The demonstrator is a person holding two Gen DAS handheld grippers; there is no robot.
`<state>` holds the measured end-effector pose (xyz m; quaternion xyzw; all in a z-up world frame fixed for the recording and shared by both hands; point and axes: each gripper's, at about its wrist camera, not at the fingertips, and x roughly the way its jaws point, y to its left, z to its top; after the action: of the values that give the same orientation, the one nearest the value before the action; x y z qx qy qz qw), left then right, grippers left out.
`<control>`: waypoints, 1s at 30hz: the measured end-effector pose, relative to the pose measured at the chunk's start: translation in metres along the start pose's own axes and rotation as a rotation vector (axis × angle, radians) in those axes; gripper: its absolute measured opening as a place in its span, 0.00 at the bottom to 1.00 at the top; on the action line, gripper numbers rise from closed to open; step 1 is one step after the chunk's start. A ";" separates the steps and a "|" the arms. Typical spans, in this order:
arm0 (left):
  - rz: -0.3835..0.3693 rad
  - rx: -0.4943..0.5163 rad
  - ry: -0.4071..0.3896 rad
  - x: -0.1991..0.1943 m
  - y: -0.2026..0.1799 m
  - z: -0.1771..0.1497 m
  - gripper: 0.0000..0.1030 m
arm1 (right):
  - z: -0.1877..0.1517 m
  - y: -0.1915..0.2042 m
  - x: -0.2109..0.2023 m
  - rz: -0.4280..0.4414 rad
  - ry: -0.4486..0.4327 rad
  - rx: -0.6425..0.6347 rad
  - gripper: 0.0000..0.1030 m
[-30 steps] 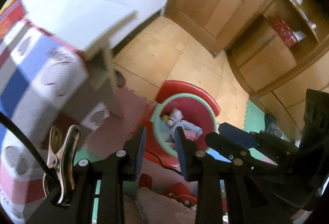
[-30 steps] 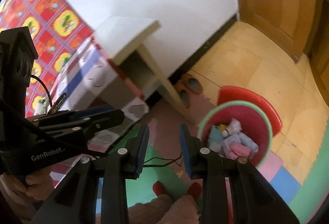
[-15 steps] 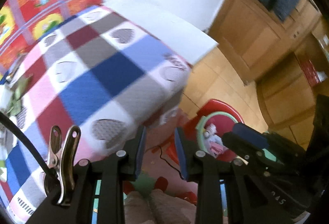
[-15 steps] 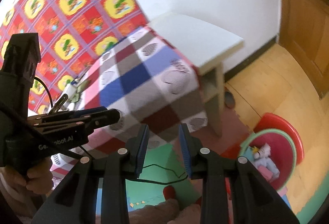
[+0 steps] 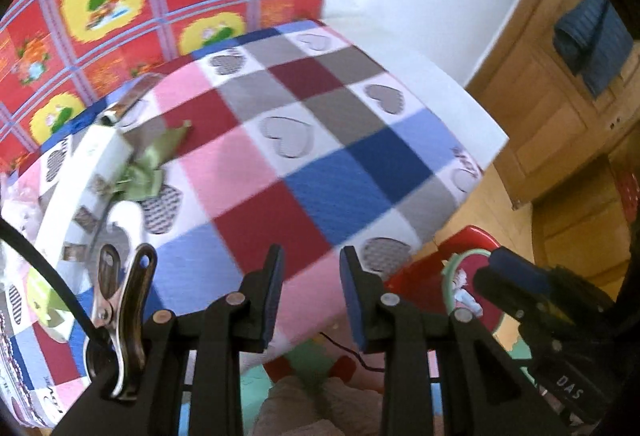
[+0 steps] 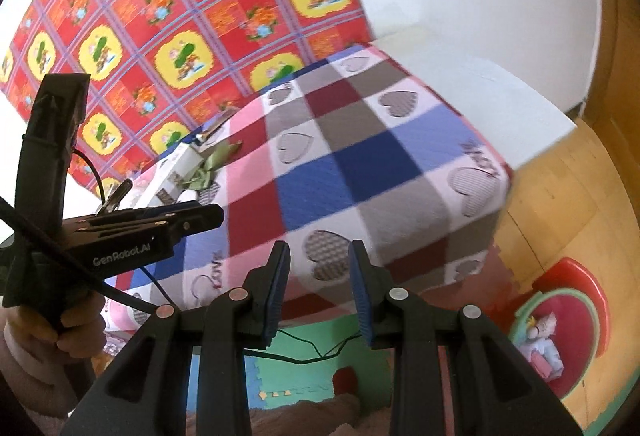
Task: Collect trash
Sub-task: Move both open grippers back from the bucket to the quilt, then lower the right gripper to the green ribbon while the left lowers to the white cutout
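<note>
Two claws, both mine, w/ jaws apart & nothing between: left gripper, right gripper. Green wrapper trash lies on checkered blanket, far left. Red bin on floor, lower right.

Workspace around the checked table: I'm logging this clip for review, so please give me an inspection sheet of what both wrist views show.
Surface: checked heart-pattern cloth covers the table; most of it bare.
Job's things: green wrapper and white packaging lie at the cloth's far left; red bin on the floor holds trash.
Clutter: nothing seen beyond that.
Grippers: left claw and right claw both hang over the cloth's near edge, jaws apart, nothing between them.
Cables: thin black cable on the floor mat under the table.
Surroundings: red patterned wall covering, white wall, wooden cabinets.
</note>
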<state>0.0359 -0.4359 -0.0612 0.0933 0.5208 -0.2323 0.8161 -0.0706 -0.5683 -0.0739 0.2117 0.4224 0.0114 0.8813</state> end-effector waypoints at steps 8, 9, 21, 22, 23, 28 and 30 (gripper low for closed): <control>0.029 -0.039 -0.014 -0.009 0.052 0.003 0.29 | 0.014 0.043 0.018 0.024 -0.007 -0.044 0.30; 0.032 -0.042 -0.015 -0.009 0.056 0.003 0.29 | 0.016 0.048 0.020 0.028 -0.009 -0.050 0.30; 0.126 -0.154 -0.015 -0.009 0.107 -0.004 0.37 | 0.031 0.083 0.049 0.071 0.039 -0.143 0.33; 0.132 -0.167 -0.008 -0.007 0.110 -0.004 0.40 | 0.034 0.084 0.053 0.074 0.046 -0.157 0.34; 0.133 -0.181 -0.001 -0.005 0.113 -0.004 0.40 | 0.037 0.085 0.057 0.077 0.052 -0.170 0.35; 0.148 -0.273 0.021 0.002 0.129 -0.001 0.43 | 0.055 0.087 0.083 0.119 0.107 -0.233 0.35; 0.157 -0.300 0.022 0.005 0.135 0.001 0.48 | 0.063 0.089 0.095 0.141 0.131 -0.259 0.35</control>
<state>0.1025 -0.3200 -0.0768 0.0134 0.5496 -0.0867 0.8308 0.0519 -0.4916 -0.0752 0.1240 0.4580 0.1415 0.8688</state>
